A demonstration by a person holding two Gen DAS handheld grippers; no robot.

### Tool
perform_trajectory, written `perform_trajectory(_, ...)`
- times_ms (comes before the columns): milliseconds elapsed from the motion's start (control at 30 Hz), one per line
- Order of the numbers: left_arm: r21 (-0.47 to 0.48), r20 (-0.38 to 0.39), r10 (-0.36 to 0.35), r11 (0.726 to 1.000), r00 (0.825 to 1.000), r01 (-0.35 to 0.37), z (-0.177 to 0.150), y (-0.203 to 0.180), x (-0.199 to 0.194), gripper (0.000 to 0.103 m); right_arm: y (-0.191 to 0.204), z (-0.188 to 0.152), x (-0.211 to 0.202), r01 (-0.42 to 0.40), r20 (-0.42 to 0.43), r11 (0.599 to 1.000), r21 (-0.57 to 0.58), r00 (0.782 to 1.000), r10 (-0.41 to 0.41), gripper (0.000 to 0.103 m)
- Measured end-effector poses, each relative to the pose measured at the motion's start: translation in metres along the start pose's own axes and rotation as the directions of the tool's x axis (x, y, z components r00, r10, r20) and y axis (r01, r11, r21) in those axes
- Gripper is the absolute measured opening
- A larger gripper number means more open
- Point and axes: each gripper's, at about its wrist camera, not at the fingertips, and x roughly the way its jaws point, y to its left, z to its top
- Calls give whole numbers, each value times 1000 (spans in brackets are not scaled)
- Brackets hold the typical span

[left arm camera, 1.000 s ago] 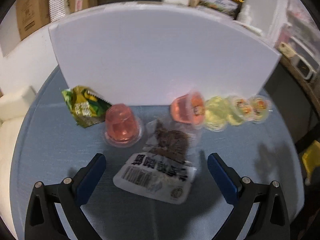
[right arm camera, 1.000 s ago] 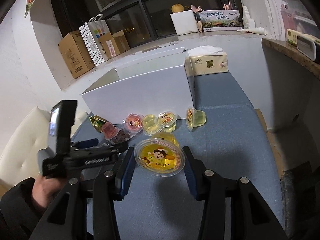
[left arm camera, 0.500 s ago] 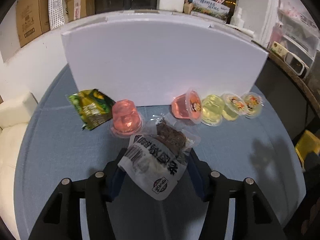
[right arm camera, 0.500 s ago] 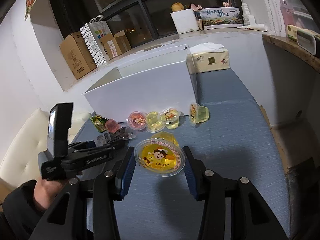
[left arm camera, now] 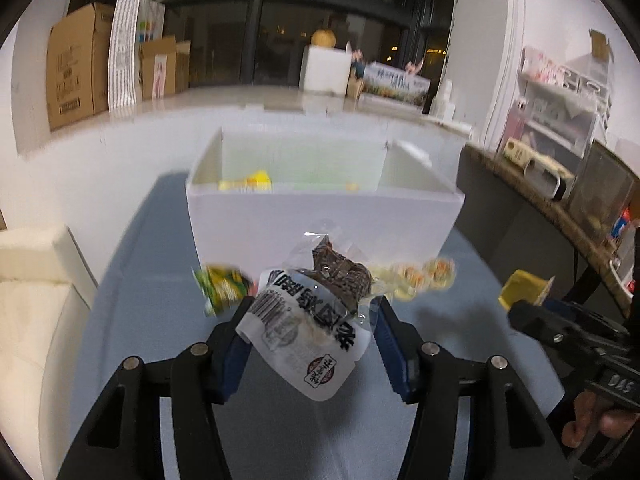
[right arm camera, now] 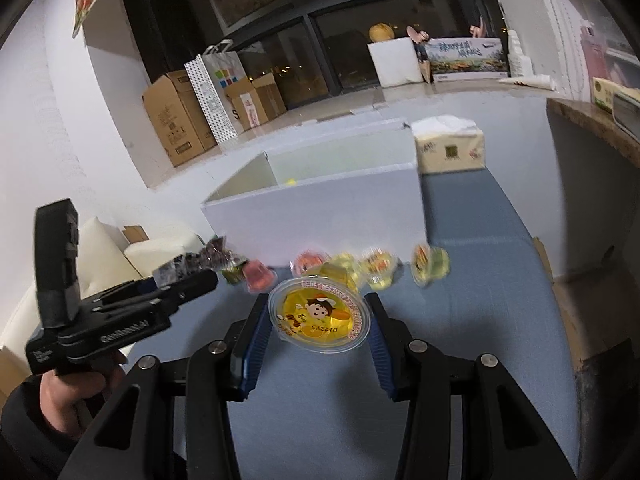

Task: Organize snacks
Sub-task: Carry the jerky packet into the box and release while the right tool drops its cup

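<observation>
My left gripper (left arm camera: 312, 332) is shut on a clear and white snack packet (left arm camera: 308, 320) with a brown piece inside, held in the air in front of the open white box (left arm camera: 324, 220). My right gripper (right arm camera: 318, 320) is shut on a yellow jelly cup (right arm camera: 320, 316) with a cartoon lid, also lifted. It also shows in the left wrist view (left arm camera: 524, 292). On the blue table lie a green packet (left arm camera: 222, 286), a pink jelly cup (right arm camera: 260, 274) and several yellow jelly cups (right arm camera: 378, 266) along the box front. Yellow items (left arm camera: 248, 182) lie inside the box.
A tissue pack (right arm camera: 448, 148) stands behind the box at the right. A cream sofa (left arm camera: 36, 280) borders the table on the left. A dark counter (left arm camera: 560, 216) with appliances runs on the right. Cardboard boxes (right arm camera: 176, 120) stand on the windowsill.
My left gripper closed on the snack packet and lifted it off the table toward the box. My right gripper rose with the yellow jelly cup still in it.
</observation>
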Motion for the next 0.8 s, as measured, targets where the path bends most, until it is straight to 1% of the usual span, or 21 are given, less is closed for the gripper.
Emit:
perform_trajectory(133,-2,38,4,1000,999,-4,35,9,3,62,6,38,6,-5,42,999,-33,999,7,50)
perform_trajectory(167,-3,47,6,1000,999,-6,45,11,5,62,7,53,10,-9,59,999,-40,998,12,50)
perform_trajectory(300,-10,62,-4,1000,998,5,87,17,26,62,4,97,33,7,73,999,-51,997,-3,50)
perform_trajectory(400,-12,58,-7,1000,998,7,110,18,47,62,-6,126,58,28,57,999,-45,998,-25,50)
perform_trajectory(500,1,45,-6,1000,999,6,126,15,68,63,-17,143,81,39,26,998,-39,999,-38,50)
perform_trajectory(533,3,38,-10,1000,999,10,129,14,75,65,-20,147,88,46,18,998,-50,999,-46,50)
perform_trajectory(567,-1,32,-13,1000,999,13,131,14,81,74,-22,148,93,53,16,997,-57,999,-52,51)
perform_trajectory(600,-3,19,-21,1000,1000,21,132,15,87,91,-24,149,98,52,15,996,-68,999,-51,61)
perform_trajectory(633,-6,10,-19,1000,1000,19,132,15,92,97,-26,150,100,49,13,996,-69,999,-48,92)
perform_trajectory(667,-8,9,-5,1000,1000,6,130,15,95,103,-31,150,101,54,17,997,-50,998,-53,103)
perform_trajectory(733,-2,-15,-5,1000,1000,5,125,17,99,103,-38,148,98,40,31,999,-10,999,-40,103)
perform_trajectory(800,-7,-26,0,1000,1000,0,120,19,100,103,-46,146,95,44,38,999,20,998,-45,103)
